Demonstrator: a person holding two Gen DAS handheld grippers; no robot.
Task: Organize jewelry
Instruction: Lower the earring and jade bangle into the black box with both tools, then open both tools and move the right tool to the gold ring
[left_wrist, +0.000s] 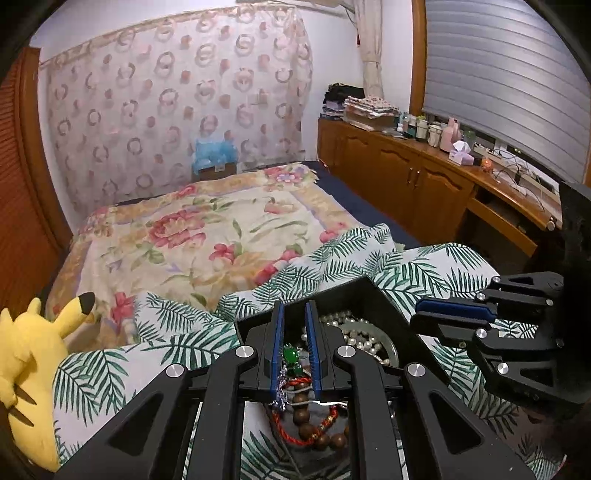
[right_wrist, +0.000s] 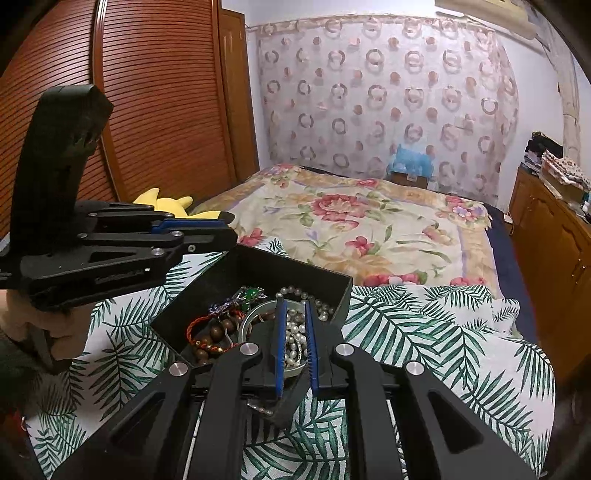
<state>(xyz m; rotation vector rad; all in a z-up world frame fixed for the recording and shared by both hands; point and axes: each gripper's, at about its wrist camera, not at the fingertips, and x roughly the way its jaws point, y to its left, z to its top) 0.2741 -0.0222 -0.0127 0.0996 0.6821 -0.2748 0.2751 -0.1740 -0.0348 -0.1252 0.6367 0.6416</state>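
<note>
A black open box (right_wrist: 325, 286) sits on a palm-leaf cloth (right_wrist: 424, 332) on the bed. It holds a green-stone piece (right_wrist: 252, 294), a red cord bracelet (right_wrist: 195, 325), brown wooden beads (right_wrist: 218, 334), a metal bangle (right_wrist: 249, 319) and white pearls (right_wrist: 295, 332). My left gripper (left_wrist: 294, 312) hovers over the box's left part, jaws slightly apart, above the green stone (left_wrist: 290, 357); nothing is gripped. My right gripper (right_wrist: 294, 306) hovers over the pearls and bangle, jaws slightly apart, empty. Each gripper also shows in the other's view (left_wrist: 419, 314) (right_wrist: 231, 227).
A yellow plush toy (left_wrist: 29, 354) lies at the bed's left edge. A floral blanket (left_wrist: 207, 229) covers the bed beyond the box. Wooden cabinets (left_wrist: 406, 173) with clutter line the right wall. A wooden wardrobe (right_wrist: 147, 92) stands at left.
</note>
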